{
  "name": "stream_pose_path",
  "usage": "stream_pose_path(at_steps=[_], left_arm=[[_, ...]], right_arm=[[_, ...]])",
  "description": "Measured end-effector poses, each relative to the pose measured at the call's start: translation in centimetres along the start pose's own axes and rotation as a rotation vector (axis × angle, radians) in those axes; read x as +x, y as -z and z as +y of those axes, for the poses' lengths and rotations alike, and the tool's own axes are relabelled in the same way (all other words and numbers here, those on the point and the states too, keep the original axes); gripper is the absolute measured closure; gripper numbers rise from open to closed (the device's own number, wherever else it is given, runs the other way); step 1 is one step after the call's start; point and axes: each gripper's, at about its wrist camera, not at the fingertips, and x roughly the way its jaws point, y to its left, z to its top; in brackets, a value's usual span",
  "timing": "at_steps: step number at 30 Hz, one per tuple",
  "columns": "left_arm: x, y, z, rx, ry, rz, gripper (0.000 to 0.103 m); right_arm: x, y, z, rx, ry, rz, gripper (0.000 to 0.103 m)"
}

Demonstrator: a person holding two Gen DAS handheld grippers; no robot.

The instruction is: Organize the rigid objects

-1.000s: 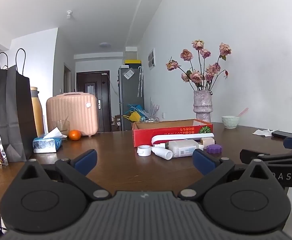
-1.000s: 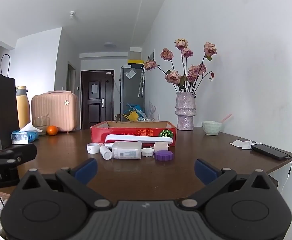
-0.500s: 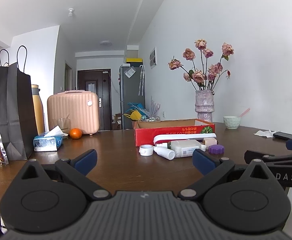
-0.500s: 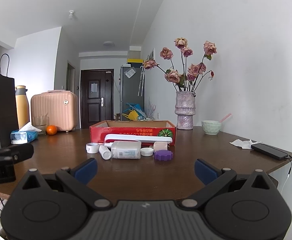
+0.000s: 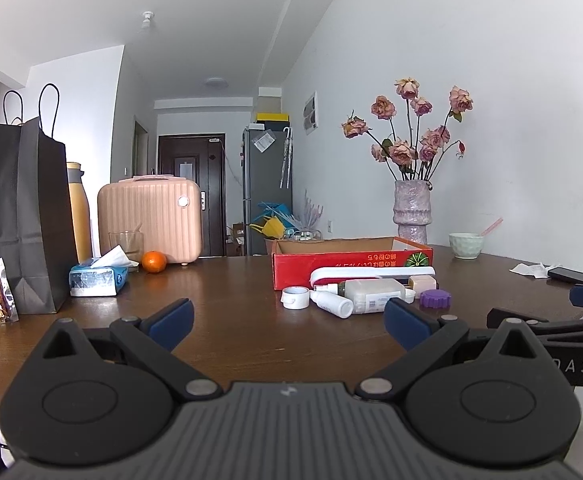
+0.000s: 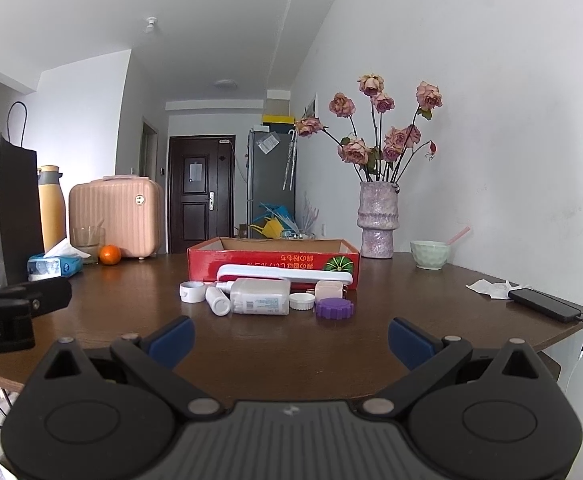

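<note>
A red cardboard box (image 5: pixel 351 262) (image 6: pixel 273 264) stands open on the brown table. In front of it lie a long white case (image 6: pixel 283 272), a white bottle on its side (image 5: pixel 371 300) (image 6: pixel 259 302), a small white vial (image 5: pixel 331 305) (image 6: pixel 217 300), a white tape ring (image 5: pixel 294 298) (image 6: pixel 191 291), a white lid (image 6: pixel 302 301), a beige cube (image 6: pixel 328 290) and a purple cap (image 5: pixel 434 299) (image 6: pixel 334 308). My left gripper (image 5: pixel 287 322) and right gripper (image 6: pixel 291 338) are both open and empty, short of the objects, near the table's front edge.
A vase of dried roses (image 6: pixel 377 220), a green bowl (image 6: pixel 429 254), a phone with cable (image 6: pixel 545 304) and a tissue stand at the right. A black bag (image 5: pixel 31 216), tissue pack (image 5: pixel 97 278), orange (image 5: pixel 154 261) and pink case (image 5: pixel 149 218) stand at the left.
Both grippers have risen slightly and drifted a little, so the table objects sit lower in view. Nothing was taken hold of; both stay open.
</note>
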Motion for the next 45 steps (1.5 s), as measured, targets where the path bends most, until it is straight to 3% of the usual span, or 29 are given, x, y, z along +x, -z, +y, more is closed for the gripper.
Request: stream_pose_path(at_steps=[45], left_arm=[[-0.17, 0.15, 0.01, 0.006, 0.003, -0.006, 0.0]], right_arm=[[-0.57, 0.06, 0.3, -0.014, 0.008, -0.022, 0.0]])
